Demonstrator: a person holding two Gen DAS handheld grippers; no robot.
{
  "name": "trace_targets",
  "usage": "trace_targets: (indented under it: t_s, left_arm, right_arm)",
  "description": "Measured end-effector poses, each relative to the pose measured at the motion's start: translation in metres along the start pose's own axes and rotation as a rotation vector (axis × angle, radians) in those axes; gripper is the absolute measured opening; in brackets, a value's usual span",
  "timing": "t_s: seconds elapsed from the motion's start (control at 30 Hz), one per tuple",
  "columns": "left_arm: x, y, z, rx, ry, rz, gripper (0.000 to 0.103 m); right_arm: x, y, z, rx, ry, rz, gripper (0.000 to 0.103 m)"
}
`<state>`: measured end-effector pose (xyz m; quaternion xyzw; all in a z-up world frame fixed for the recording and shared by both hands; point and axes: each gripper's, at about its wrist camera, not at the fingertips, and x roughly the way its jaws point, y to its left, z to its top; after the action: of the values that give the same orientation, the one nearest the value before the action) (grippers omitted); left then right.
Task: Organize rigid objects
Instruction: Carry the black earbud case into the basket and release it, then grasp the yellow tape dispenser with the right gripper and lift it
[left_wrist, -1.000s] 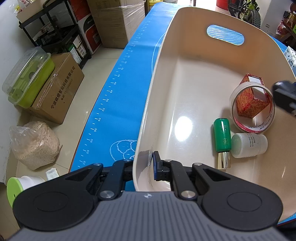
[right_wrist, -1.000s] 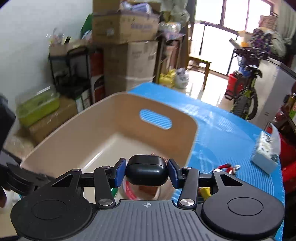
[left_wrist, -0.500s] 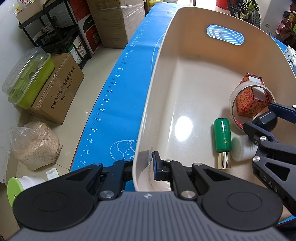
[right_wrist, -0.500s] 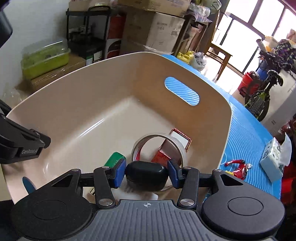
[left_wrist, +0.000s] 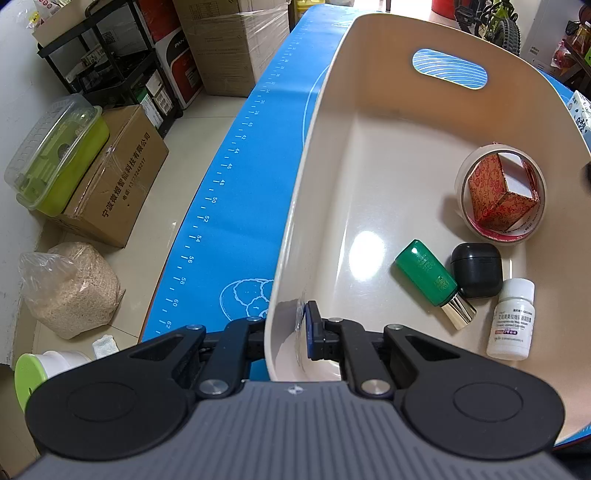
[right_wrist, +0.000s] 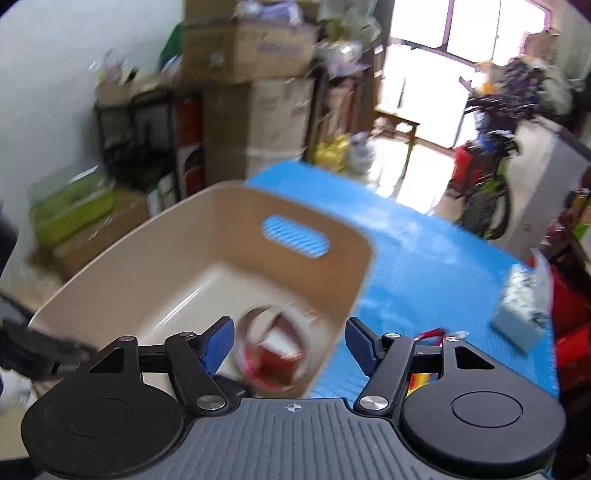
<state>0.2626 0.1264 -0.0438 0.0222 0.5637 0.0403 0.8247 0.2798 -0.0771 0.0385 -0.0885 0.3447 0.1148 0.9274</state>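
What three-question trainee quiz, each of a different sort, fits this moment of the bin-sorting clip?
1. True or false: the left claw is clamped on the beige bin's near wall.
2. What lies inside the tape roll?
A. white pill bottle
B. red patterned box
C. green bottle
3. Fill in: the black earbud case lies in the bin, and the right claw is ____.

Key: 1 true; 2 B; 3 open, nothing between its pads, its jaws having just been opening.

My left camera looks steeply down, close over the near rim of the cream plastic tub (left_wrist: 295, 206); my right one faces level across it (right_wrist: 177, 243), blurred. Both share its interior.
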Motion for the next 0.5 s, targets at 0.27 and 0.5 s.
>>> trace_targets:
  t_s: [0.27, 0.5]
  left_arm:
    - [0.0, 0.0, 0.0, 0.0, 0.0, 0.001, 0.014]
    - [0.001, -0.001, 0.0, 0.004, 0.002, 0.009, 0.014]
  right_arm:
    - [0.008, -0.075, -0.009, 0.154, 0.017, -0.151, 0.075]
    - [0.053, -0.108, -0.047, 0.216, 0.146, -0.164, 0.075]
